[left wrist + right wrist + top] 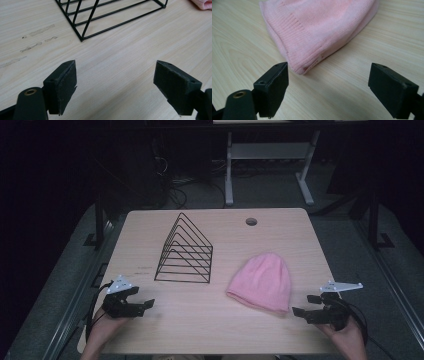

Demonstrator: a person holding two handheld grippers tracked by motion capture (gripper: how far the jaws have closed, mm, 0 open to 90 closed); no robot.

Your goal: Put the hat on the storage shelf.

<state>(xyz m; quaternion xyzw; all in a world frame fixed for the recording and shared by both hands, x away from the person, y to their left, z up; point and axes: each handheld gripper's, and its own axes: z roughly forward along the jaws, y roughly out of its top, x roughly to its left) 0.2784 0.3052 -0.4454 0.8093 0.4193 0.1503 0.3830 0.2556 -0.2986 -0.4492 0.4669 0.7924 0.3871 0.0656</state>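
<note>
While both claws are held wide open and empty, the pink hat (pixel 261 281) is seen flat on the counter (pixel 200 320), near the right claw (pixel 303 309); the left claw (pixel 145 300) faces the wire rack (pixel 185 251).

Pink knit beanie (pixel 262 281) lies flat (ribbed hem nearest) beside black wire rack (pixel 185 251).

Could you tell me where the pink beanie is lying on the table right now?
In the high view the pink beanie lies flat on the table's right half, right of the black wire rack, with the open right gripper just beside its cuff corner.
</note>
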